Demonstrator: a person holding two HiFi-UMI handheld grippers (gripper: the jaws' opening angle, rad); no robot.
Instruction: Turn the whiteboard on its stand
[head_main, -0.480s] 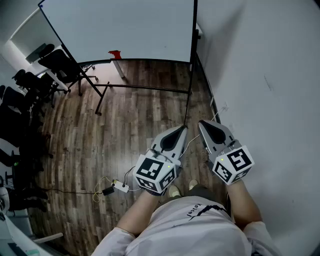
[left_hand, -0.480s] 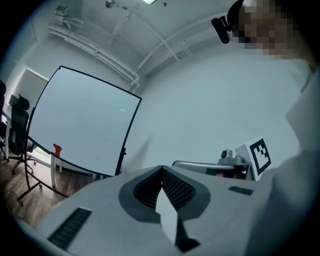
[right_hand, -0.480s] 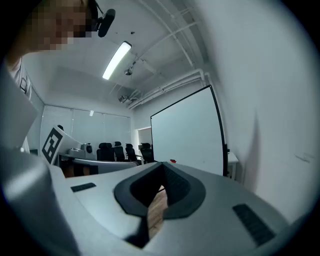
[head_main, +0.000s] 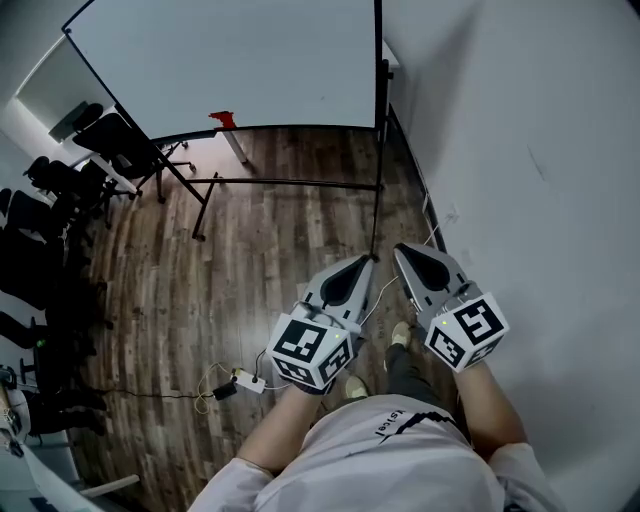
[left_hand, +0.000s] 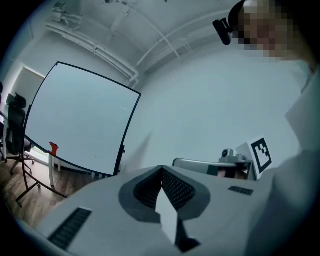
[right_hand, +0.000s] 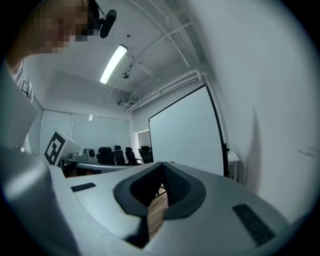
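Observation:
A large whiteboard with a black frame stands on its black stand ahead of me, near the right wall; it also shows in the left gripper view as the whiteboard and in the right gripper view as the whiteboard. A small red object sits on its lower edge. My left gripper and right gripper are held side by side well short of the stand, both shut with nothing between the jaws. Their tips point at the stand's right post.
Black office chairs crowd the left side. A power strip with cables lies on the wooden floor by my feet. A white wall runs close along the right.
The view has shifted slightly; the whiteboard sits a bit further left and up in the frame. My foot has stepped forward. Both grippers stay shut in the same pose.

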